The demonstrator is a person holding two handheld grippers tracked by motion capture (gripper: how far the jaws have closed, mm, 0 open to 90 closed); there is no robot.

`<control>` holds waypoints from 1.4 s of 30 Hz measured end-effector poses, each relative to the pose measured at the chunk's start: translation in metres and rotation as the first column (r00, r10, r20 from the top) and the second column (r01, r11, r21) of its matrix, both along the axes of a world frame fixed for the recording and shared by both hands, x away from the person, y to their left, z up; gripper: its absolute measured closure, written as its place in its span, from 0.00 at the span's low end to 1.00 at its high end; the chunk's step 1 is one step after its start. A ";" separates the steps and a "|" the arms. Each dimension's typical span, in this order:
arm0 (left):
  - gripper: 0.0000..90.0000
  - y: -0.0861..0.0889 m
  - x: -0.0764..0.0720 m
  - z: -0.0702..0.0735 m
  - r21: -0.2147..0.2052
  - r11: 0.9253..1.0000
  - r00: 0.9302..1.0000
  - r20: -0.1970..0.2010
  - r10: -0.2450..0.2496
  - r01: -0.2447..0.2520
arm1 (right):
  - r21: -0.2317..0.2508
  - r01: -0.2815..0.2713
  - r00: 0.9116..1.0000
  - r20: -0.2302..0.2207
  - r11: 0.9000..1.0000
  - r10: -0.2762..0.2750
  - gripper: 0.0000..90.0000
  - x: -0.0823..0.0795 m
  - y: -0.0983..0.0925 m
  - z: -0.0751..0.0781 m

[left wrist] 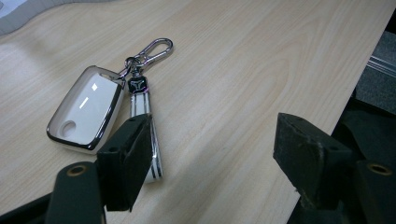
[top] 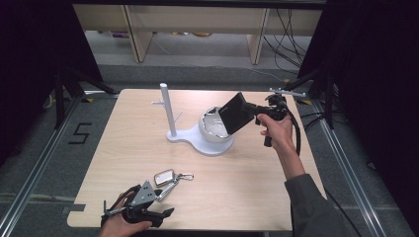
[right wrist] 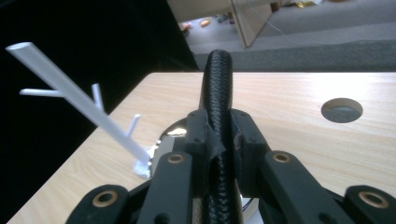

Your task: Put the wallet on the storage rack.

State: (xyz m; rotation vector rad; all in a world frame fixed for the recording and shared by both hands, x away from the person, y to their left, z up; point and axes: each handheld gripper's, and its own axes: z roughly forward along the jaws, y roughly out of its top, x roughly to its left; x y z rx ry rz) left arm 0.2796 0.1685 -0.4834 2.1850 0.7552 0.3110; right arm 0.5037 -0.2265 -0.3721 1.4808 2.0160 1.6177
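Right gripper (top: 253,116) clamps a black wallet (top: 236,113) above the white stand's bowl (top: 213,129); tilted, it could slip out, while left gripper (top: 165,191) gapes by the key fob (left wrist: 86,108).

Light wooden table (top: 148,148): white stand (top: 197,138) (centre), key fob (top: 164,176) near front edge.

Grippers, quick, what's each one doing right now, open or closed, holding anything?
Left gripper: open, holding nothing, beside the key fob.
Right gripper: shut on a black wallet.
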 end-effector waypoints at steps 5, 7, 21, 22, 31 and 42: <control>0.31 0.001 0.001 0.000 0.003 1.000 1.000 0.004 0.006 -0.006 | -0.010 0.032 0.999 -0.028 0.999 -0.032 0.88 0.016 0.007 -0.012; 0.31 0.002 0.000 0.001 -0.006 1.000 1.000 0.003 0.006 -0.006 | -0.005 0.039 0.998 -0.058 0.999 -0.039 0.88 0.024 0.012 -0.021; 0.30 0.004 0.001 -0.002 0.017 1.000 1.000 -0.004 -0.002 0.002 | -0.002 -0.001 0.991 -0.137 1.000 0.000 0.84 0.038 0.043 -0.059; 0.30 0.004 0.002 -0.002 0.019 1.000 1.000 -0.001 -0.001 0.001 | -0.006 0.001 0.991 -0.136 1.000 -0.002 0.81 0.039 0.043 -0.060; 0.30 0.007 0.001 0.000 -0.030 0.999 0.999 0.002 0.036 -0.036 | -0.146 0.080 0.996 -0.033 0.986 -0.085 0.45 0.021 0.022 -0.034; 0.30 0.012 0.004 0.000 -0.023 0.998 0.999 -0.001 0.050 -0.050 | -0.215 0.015 0.996 0.086 0.976 0.004 0.40 -0.056 0.012 -0.035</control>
